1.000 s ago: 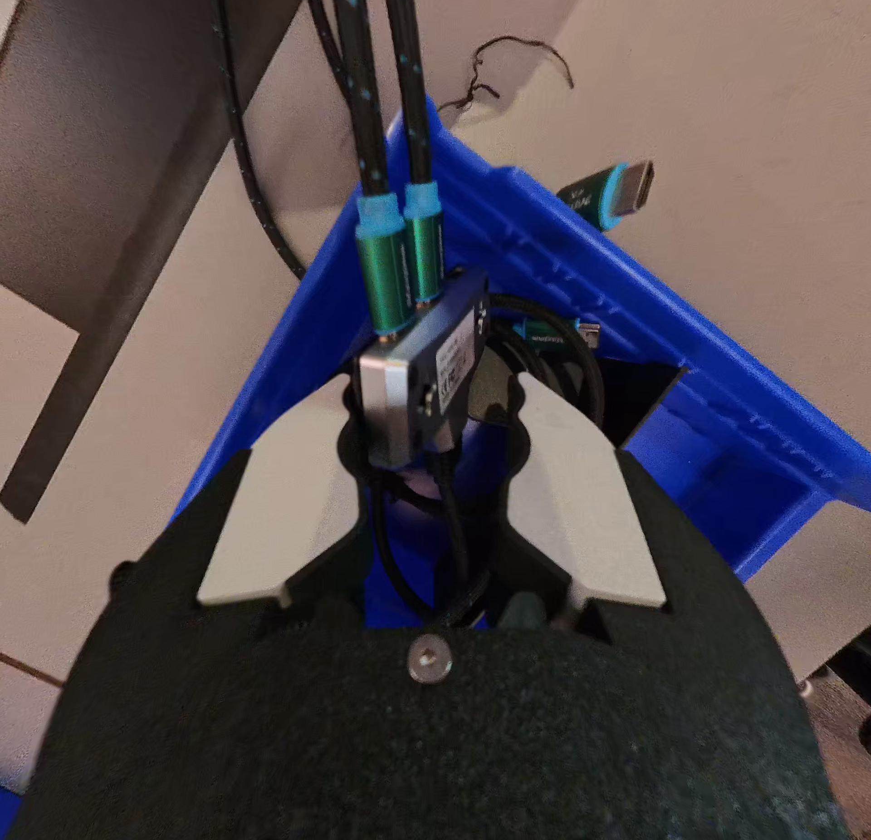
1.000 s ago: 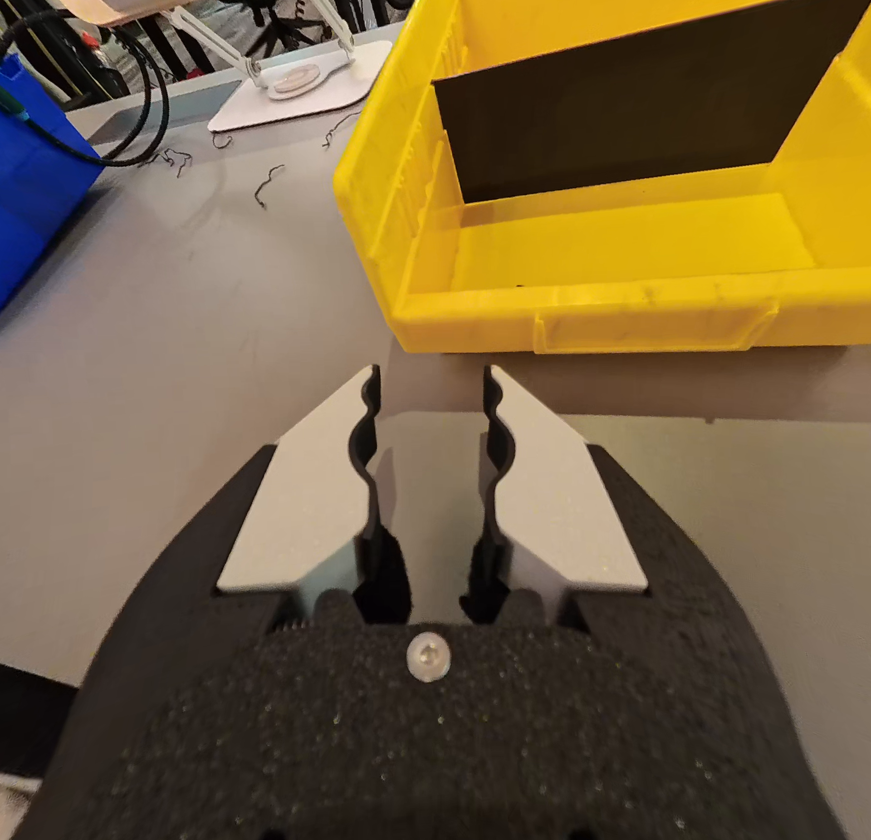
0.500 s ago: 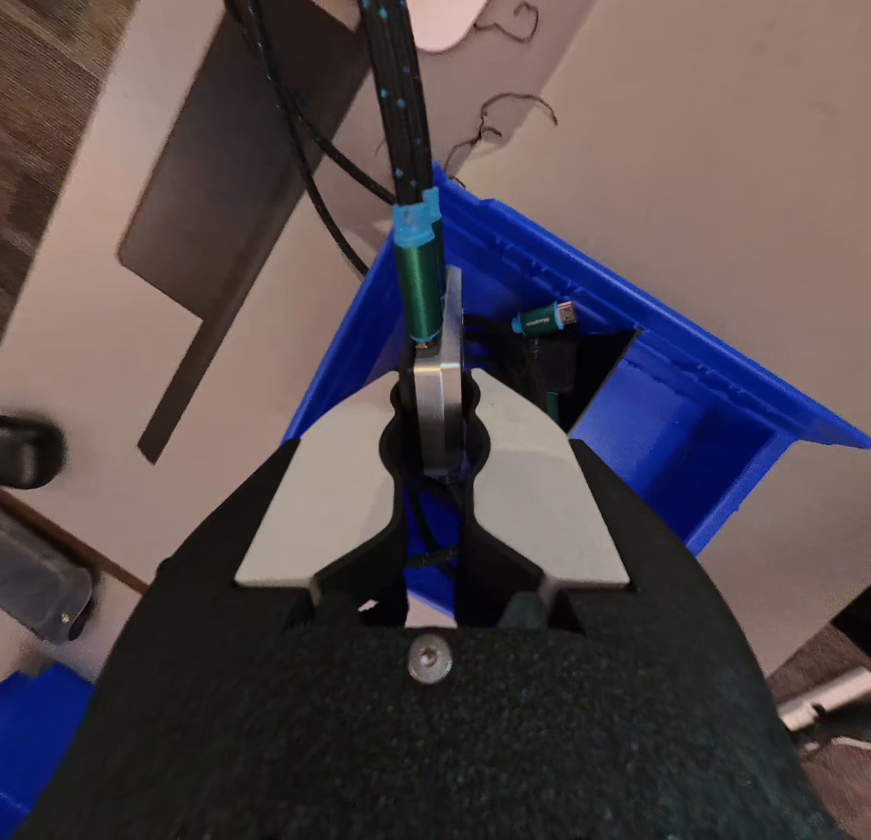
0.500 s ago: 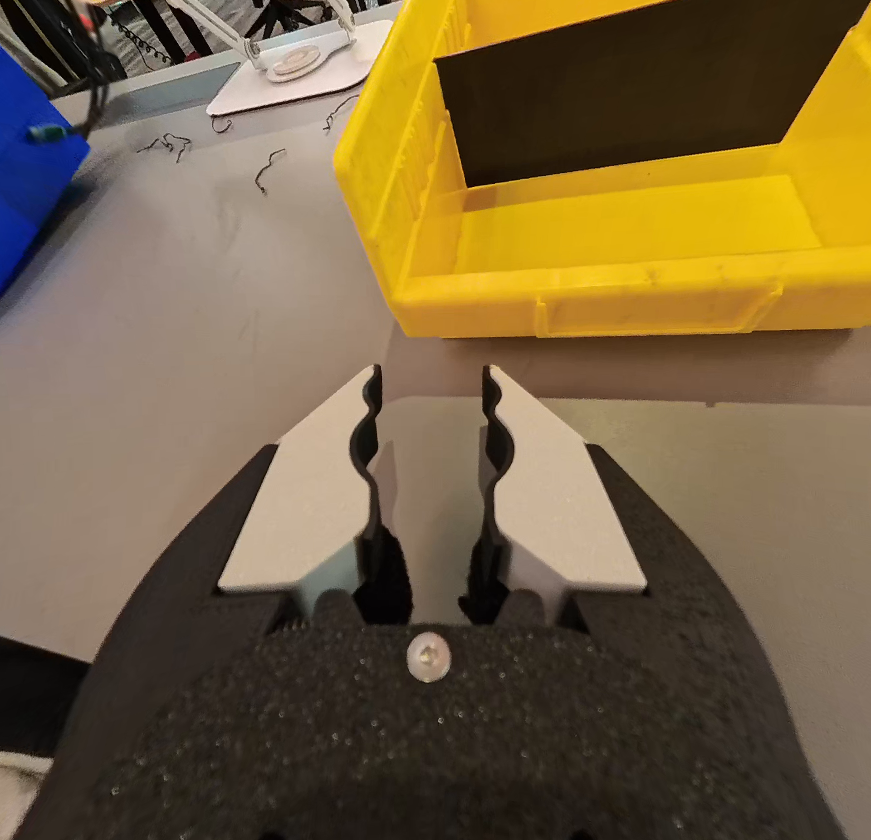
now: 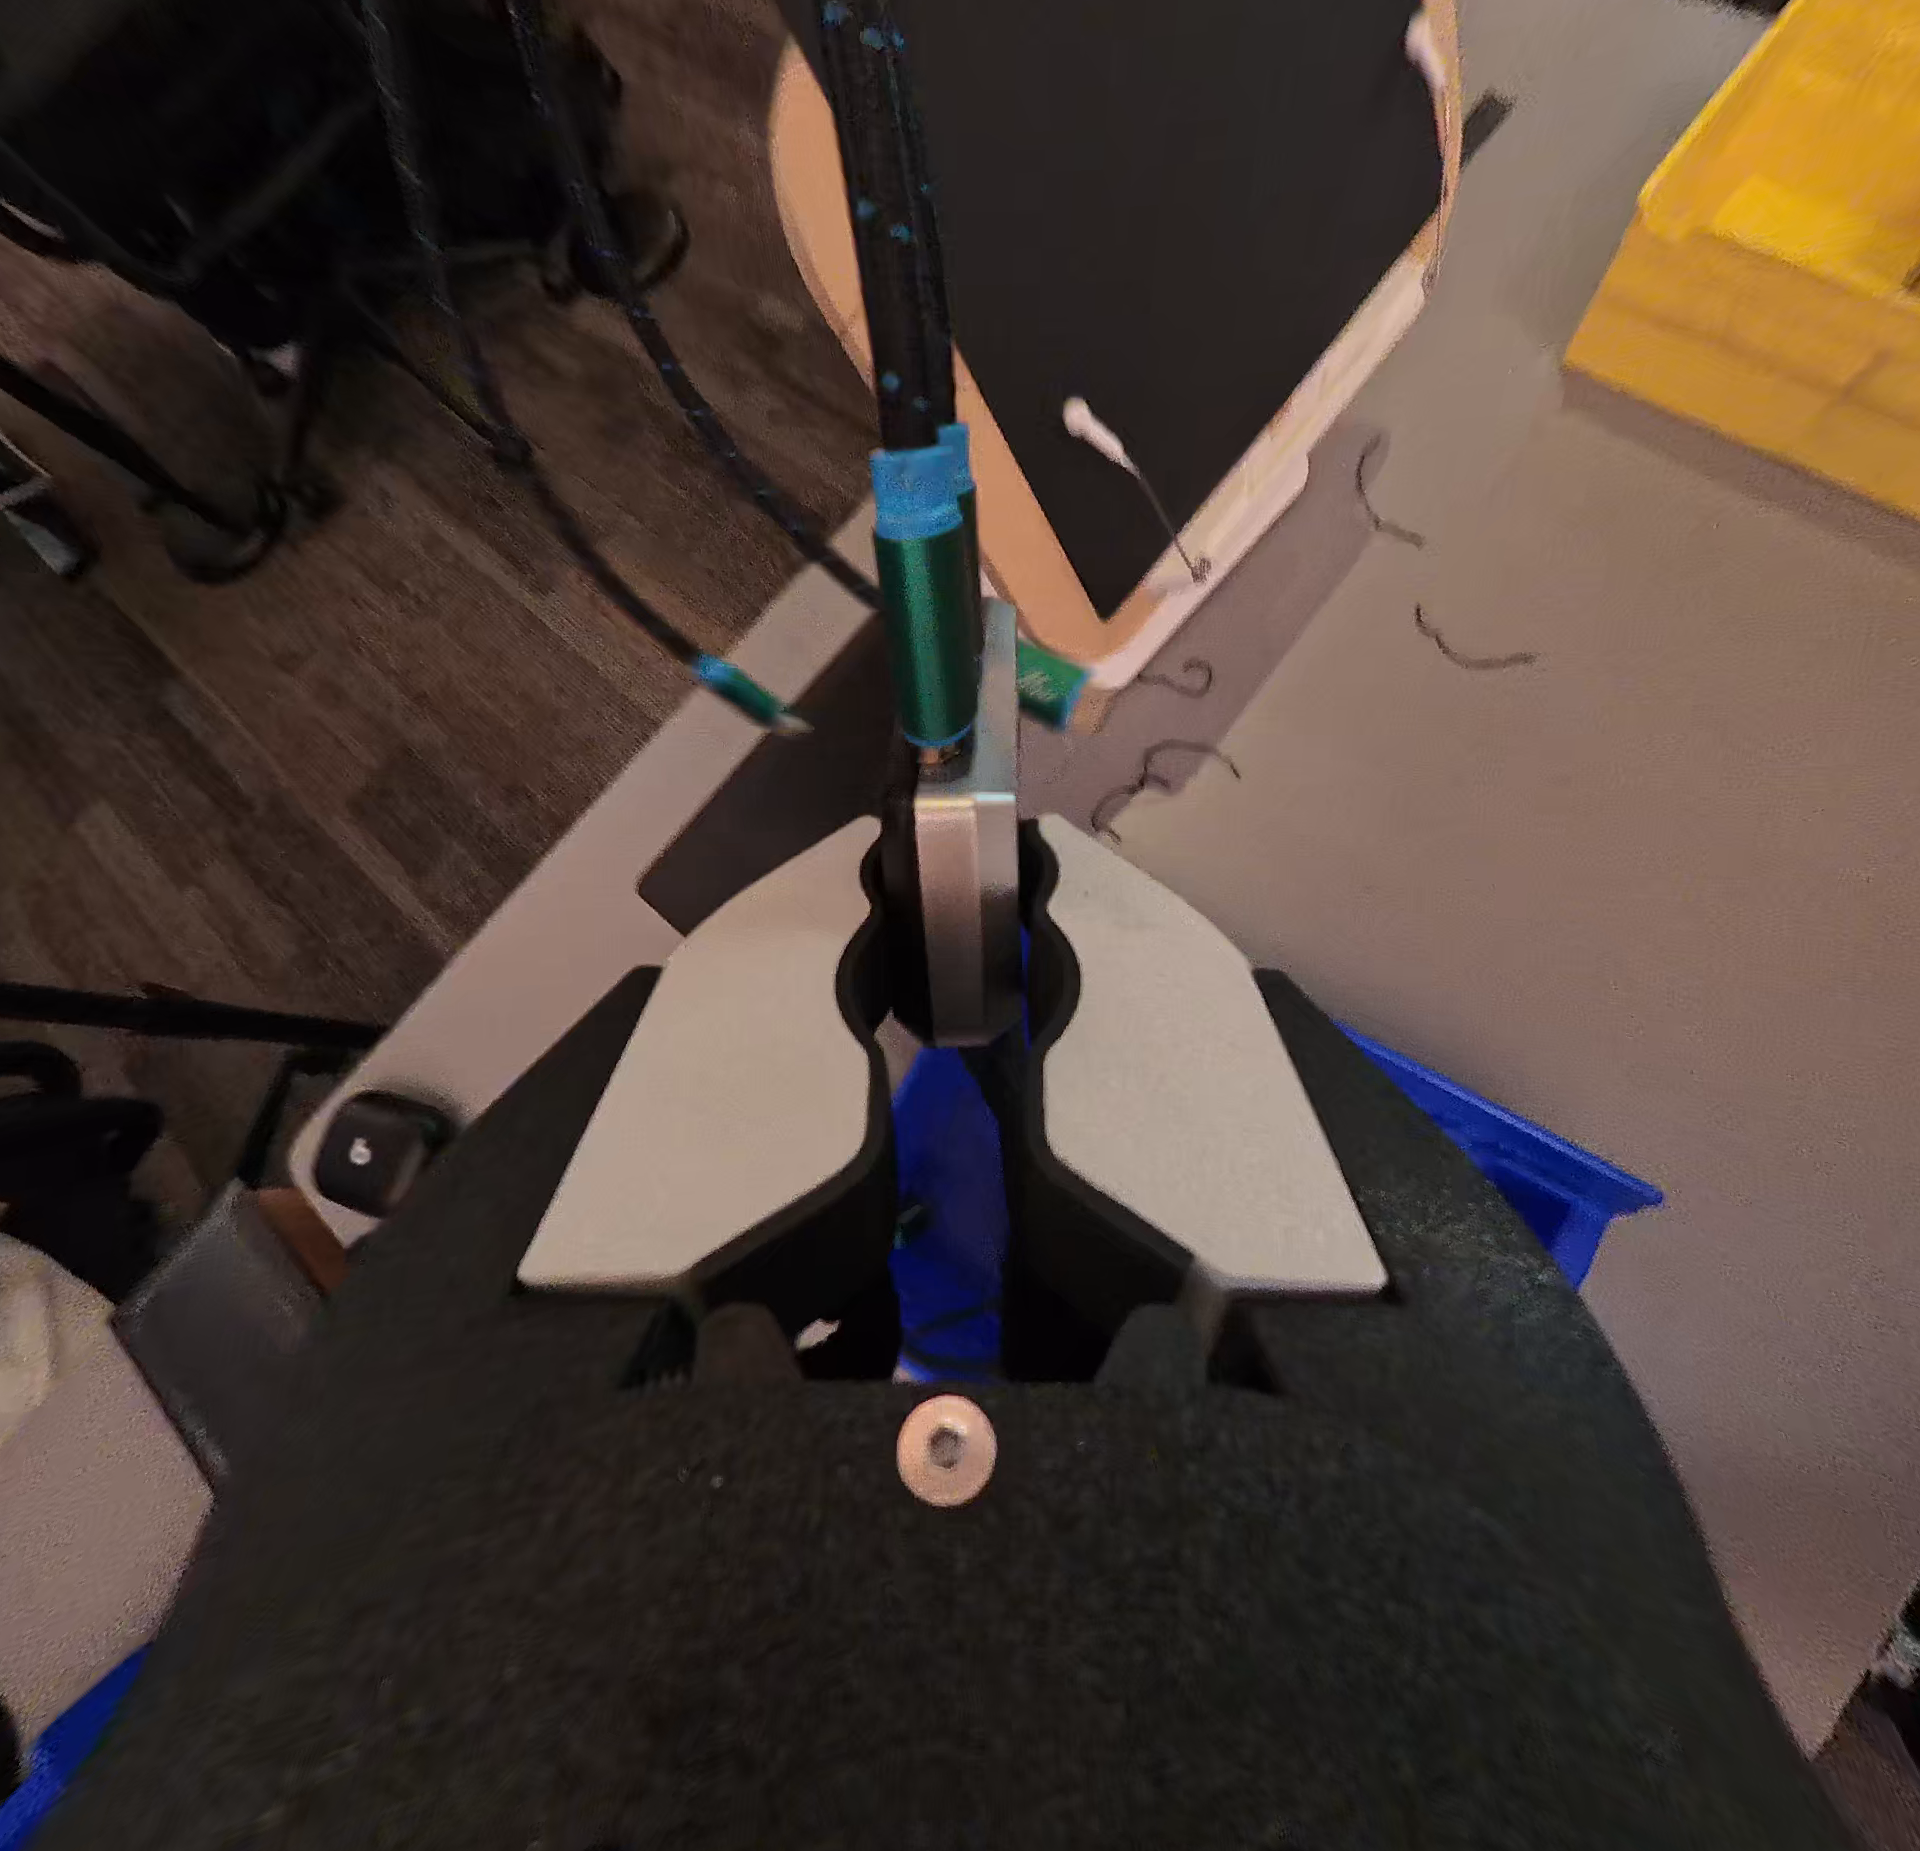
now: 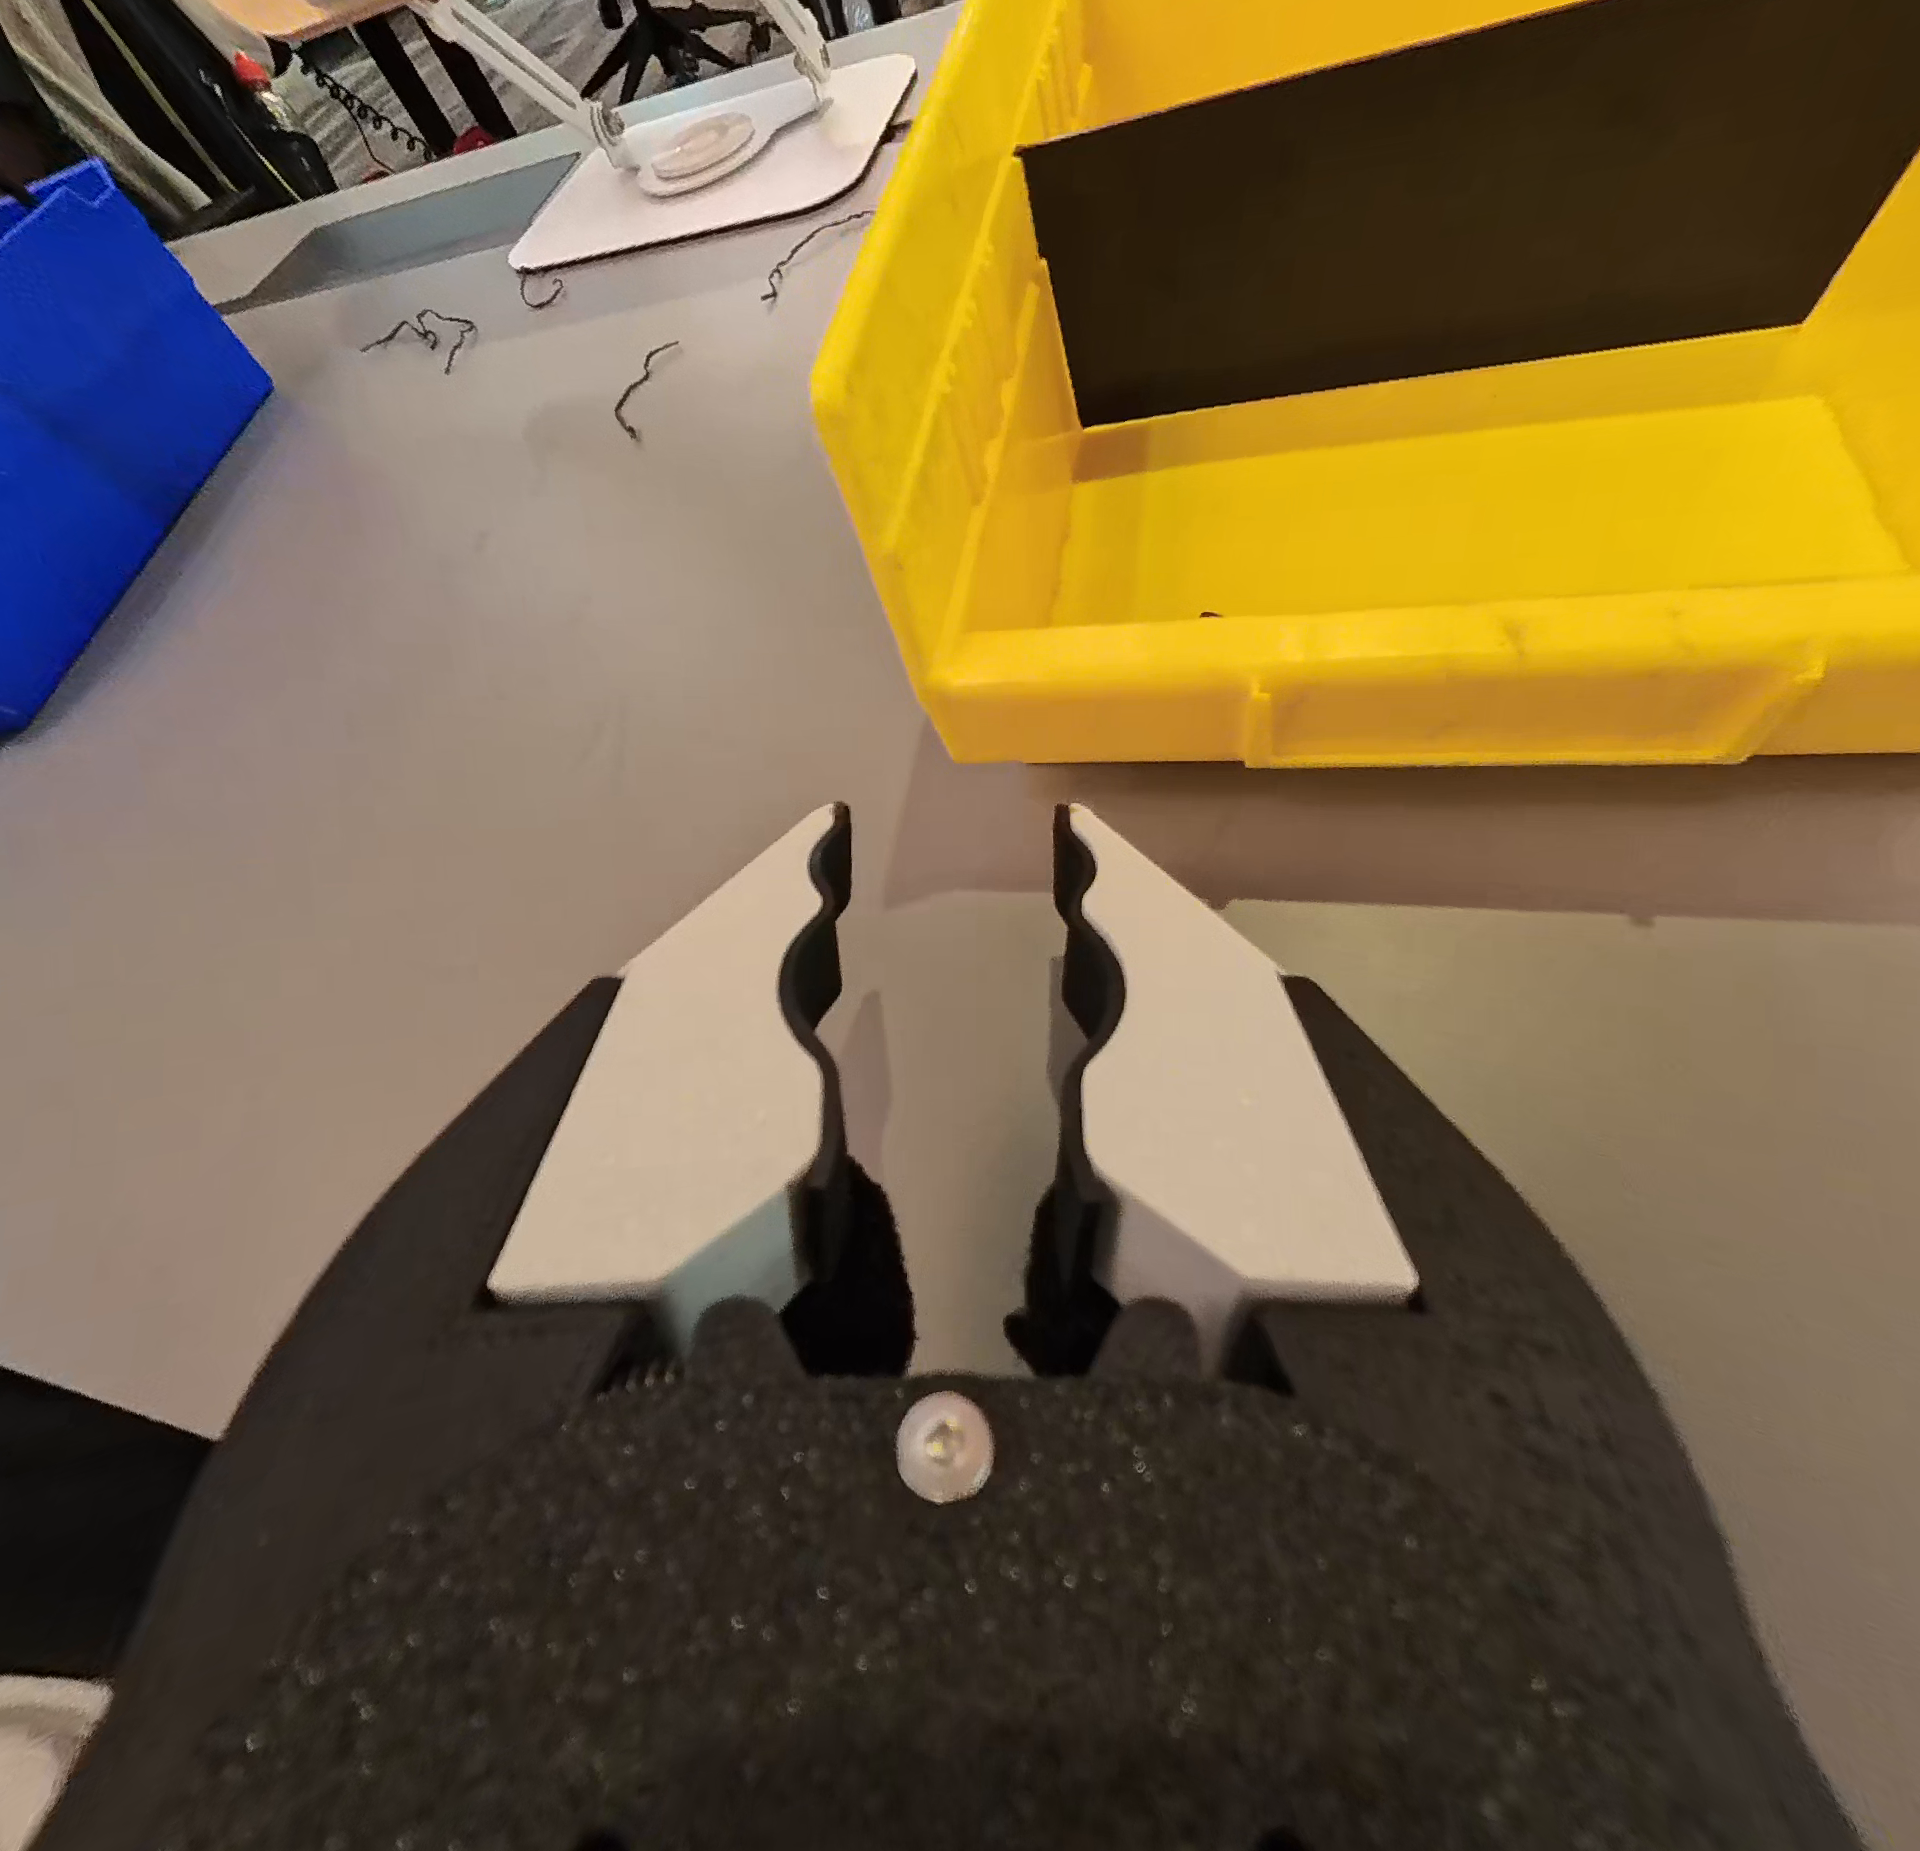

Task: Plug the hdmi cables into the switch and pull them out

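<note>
Now switch (image 5: pixel 961 928) between left tongs (image 5: pixel 956 866)

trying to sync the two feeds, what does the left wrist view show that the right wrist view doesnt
Only the left wrist view shows the switch clamped in the left hand-held gripper, with green hdmi plugs in it and a loose plug dangling. Only the right wrist view shows the open, empty right hand-held gripper. Both show the yellow bin, blue bin and grey table.
</note>
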Available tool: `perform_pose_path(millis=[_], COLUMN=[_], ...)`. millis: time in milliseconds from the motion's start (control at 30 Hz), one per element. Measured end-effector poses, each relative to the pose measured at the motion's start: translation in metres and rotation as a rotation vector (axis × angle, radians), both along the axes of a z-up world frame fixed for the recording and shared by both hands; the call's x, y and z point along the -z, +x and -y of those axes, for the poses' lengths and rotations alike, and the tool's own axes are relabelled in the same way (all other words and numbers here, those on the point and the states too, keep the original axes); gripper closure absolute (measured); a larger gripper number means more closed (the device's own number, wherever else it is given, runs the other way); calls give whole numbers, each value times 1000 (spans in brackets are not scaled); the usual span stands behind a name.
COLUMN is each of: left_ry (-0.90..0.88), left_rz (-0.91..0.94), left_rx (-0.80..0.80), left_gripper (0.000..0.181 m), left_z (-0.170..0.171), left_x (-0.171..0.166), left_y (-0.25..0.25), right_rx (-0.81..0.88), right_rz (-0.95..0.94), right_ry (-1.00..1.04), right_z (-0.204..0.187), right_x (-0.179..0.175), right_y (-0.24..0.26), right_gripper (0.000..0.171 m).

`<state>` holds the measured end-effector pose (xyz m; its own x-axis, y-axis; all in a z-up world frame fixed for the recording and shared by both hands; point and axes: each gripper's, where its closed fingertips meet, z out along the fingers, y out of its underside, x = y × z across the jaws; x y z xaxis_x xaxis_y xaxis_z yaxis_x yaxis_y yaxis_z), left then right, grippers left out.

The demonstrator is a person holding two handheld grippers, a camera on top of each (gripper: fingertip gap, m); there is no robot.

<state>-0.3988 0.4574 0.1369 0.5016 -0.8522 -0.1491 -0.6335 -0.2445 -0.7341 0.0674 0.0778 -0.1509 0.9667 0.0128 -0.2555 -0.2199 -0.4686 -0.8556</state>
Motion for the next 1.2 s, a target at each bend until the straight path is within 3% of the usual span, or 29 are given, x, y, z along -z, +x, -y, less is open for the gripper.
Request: perform_pose_path(millis=[167,367,467,567,700,833,967,1100,1200], left_ry=[143,465,581,674,808,1066,1087,1103,1214], left_rz=[75,207,304,320,170,-31,3,13,-12], left_rx=[-17,-67,-27,65,191,273,359,471,557], left_gripper=[160,160,160,160,160,160,160,160,161], left_z=[-3,-4,17,58,128,199,261,284,280], left_x=[-77,-188,-235,-253,-219,-147,-67,18,65], left_y=[-3,-3,11,42,104,170,231,266,273], right_rx=[9,10,7,7,4,-51,-128,-201,-281], right_rz=[0,-11,-8,3,-11,-104,-179,-155,-134], right_ry=[-7,-9,-8,-4,11,60,142,164,164], right_z=[4,6,6,6,5,4,6,12,18], right_x=[1,2,1,1,-3,-16,-37,-42,-42], right_y=[3,4,3,3,1,-12,-30,-44,-60], right_gripper=[133,133,133,133,133,140,143,143,143])
